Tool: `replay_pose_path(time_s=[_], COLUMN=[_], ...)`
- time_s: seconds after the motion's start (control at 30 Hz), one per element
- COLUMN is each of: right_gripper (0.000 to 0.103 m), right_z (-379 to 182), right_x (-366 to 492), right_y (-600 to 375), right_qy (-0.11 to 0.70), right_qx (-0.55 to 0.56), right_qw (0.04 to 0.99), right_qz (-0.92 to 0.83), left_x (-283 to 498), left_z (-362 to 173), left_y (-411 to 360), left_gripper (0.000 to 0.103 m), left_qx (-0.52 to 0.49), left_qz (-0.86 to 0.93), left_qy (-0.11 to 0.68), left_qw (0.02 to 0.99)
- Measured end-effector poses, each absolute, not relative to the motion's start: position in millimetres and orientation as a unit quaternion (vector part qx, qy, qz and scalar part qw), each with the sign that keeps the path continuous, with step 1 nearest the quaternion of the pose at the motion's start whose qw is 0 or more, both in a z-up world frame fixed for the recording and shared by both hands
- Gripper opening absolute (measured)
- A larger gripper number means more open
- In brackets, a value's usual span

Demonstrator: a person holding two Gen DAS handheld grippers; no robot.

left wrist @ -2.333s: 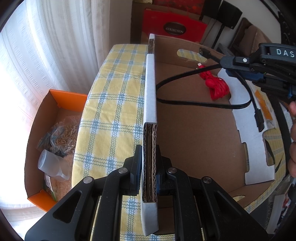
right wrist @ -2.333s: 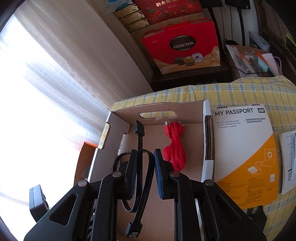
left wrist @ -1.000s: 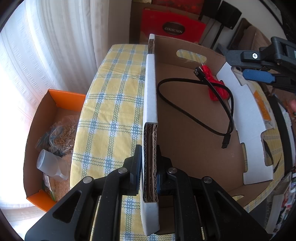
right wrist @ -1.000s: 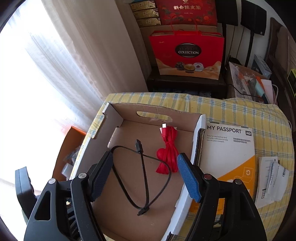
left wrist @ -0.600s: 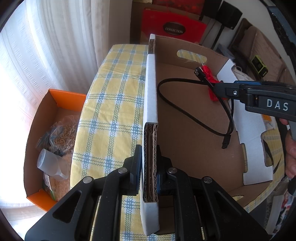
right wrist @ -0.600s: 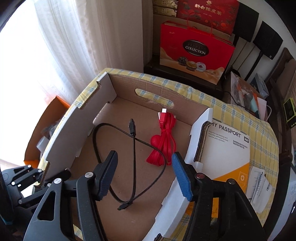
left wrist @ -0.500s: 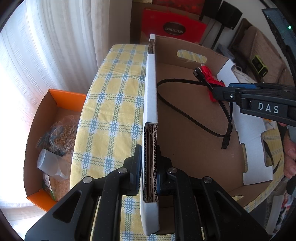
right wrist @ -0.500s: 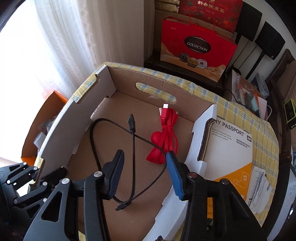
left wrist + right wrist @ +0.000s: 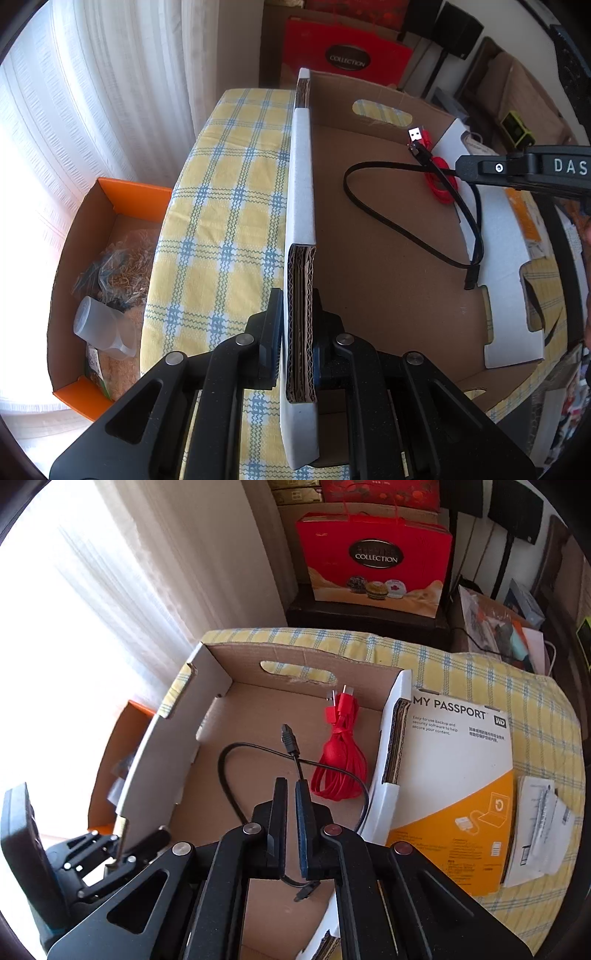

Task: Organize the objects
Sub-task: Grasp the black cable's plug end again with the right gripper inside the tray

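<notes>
Jaws of the right hand-held gripper (image 9: 291, 797) stand closed above the floor of the cardboard box (image 9: 207, 738), with only a thin slit between the pads. The black cable (image 9: 258, 746) runs under and past them, and whether a strand is pinched there cannot be told from the wrist view; I judge that nothing is held. The left hand-held gripper (image 9: 297, 325) is clamped on the near wall of the box, pinning the corrugated edge between its pads.

Risk one: if the right tool drops or pushes forward while closed, its tips could snag the cable's loop and drag it across the box, pulling it against the red cable (image 9: 341, 760) just beyond and to the right of the tips, where the two cross. Risk two: lifting with a strand caught would tangle both, since the black loop lies over the red bundle's lower end. Risk three: if the left grip twists, the wall could bend or the light box could slide on the checked cloth of the worktop (image 9: 546, 716).

The black cable is thin and limp, lying in an open loop with one plug ahead of the tips and the other below them. The red one is a flat, tied bundle, plugs toward the far wall. A white-and-orange drive package (image 9: 458, 768) lies outside the box, to the right of the right tool.
</notes>
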State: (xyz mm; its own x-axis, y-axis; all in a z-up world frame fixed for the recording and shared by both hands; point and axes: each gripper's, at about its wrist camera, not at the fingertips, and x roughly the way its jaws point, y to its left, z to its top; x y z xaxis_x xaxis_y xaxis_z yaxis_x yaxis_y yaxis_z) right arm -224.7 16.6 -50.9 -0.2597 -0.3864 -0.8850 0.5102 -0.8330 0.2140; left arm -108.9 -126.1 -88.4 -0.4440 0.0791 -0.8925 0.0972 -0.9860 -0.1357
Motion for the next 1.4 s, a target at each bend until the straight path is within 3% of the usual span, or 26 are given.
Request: replay_pose_path(time_s=[0.13, 0.33, 0.4, 0.47, 0.67, 1.1, 1.4], right_gripper=[0.004, 0.012, 0.019, 0.035, 0.059, 0.061, 0.059], right_z=[-43, -36, -34, -31, -13, -15, -41], right_x=[-225, -218, -216, -213, -205, -197, -219], right_y=[14, 14, 21, 28, 57, 54, 3], right_qy=[0.03, 0.052, 0.051, 0.054, 0.058, 0.085, 0.169], right_qx=[0.542, 0.526, 0.523, 0.515, 0.49, 0.488, 0.492], right_qw=[0.301, 0.291, 0.29, 0.289, 0.284, 0.298, 0.299], right_qz=[-0.784, -0.798, -0.8, -0.805, -0.822, -0.816, -0.8], left_x=[-109, -109, -109, -109, -109, -106, -108], left_z=[-88, -88, -88, -88, -88, -87, -87], left_y=[-126, -126, -126, -126, -126, -125, -126], left_gripper=[0.011, 0.011, 0.011, 0.011, 0.011, 0.011, 0.011], left_qx=[0.527, 0.527, 0.528, 0.528, 0.528, 0.526, 0.526], left_qz=[-0.846, -0.846, -0.845, -0.845, -0.845, -0.847, -0.846], left_qy=[0.084, 0.084, 0.084, 0.084, 0.084, 0.083, 0.086], left_qw=[0.005, 0.005, 0.006, 0.006, 0.007, 0.009, 0.008])
